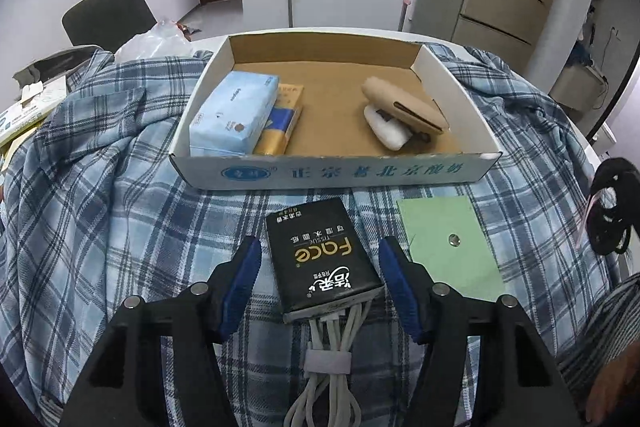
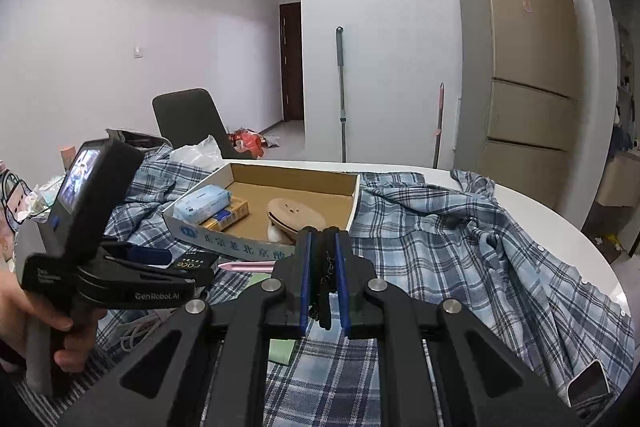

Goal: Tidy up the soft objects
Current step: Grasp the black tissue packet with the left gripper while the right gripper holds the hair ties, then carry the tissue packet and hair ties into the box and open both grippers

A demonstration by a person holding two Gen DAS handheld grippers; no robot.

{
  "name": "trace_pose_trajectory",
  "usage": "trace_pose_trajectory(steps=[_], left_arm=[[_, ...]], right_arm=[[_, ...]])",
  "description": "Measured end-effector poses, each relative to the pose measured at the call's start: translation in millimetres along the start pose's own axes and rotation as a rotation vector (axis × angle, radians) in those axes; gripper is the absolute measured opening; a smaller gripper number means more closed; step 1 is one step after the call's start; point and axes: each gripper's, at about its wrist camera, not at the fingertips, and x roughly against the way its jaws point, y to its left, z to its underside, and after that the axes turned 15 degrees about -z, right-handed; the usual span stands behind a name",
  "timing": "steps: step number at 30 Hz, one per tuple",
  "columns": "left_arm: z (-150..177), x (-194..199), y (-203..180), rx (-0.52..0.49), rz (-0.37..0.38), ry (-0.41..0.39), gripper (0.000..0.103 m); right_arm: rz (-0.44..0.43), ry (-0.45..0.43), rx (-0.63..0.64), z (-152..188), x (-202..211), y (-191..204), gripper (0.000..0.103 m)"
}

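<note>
A black tissue pack (image 1: pixel 322 255) lies on the plaid shirt (image 1: pixel 100 187), in front of the cardboard box (image 1: pixel 332 171). My left gripper (image 1: pixel 320 259) is open with its blue pads either side of the pack, not touching it. The box holds a light blue tissue pack (image 1: pixel 234 115), a yellow pack (image 1: pixel 282 123) and a beige and white slipper (image 1: pixel 404 113). My right gripper (image 2: pixel 322 243) is shut on a black hair tie bundle (image 2: pixel 325 279), held above the shirt; the bundle also shows in the left wrist view (image 1: pixel 612 205). The left gripper (image 2: pixel 160 259) shows in the right wrist view.
A white cable bundle (image 1: pixel 332 355) lies under the pack's near end. A green card (image 1: pixel 448 247) lies to its right. A pink pen (image 2: pixel 244 266) lies by the box front. A chair (image 1: pixel 108 15), a plastic bag (image 1: pixel 156 41) and a fridge (image 2: pixel 524 67) stand beyond the table.
</note>
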Motion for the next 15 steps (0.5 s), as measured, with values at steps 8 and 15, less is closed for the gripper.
trace_pose_trajectory(steps=[8, 15], left_arm=[[2.4, -1.2, -1.0, -0.014, 0.023, -0.006, 0.046], [18.9, 42.4, 9.3, -0.046, 0.049, -0.137, 0.045]], right_arm=[[-0.019, 0.01, -0.02, 0.4, -3.3, -4.8, 0.01], [-0.019, 0.011, -0.022, 0.6, -3.9, -5.1, 0.011]])
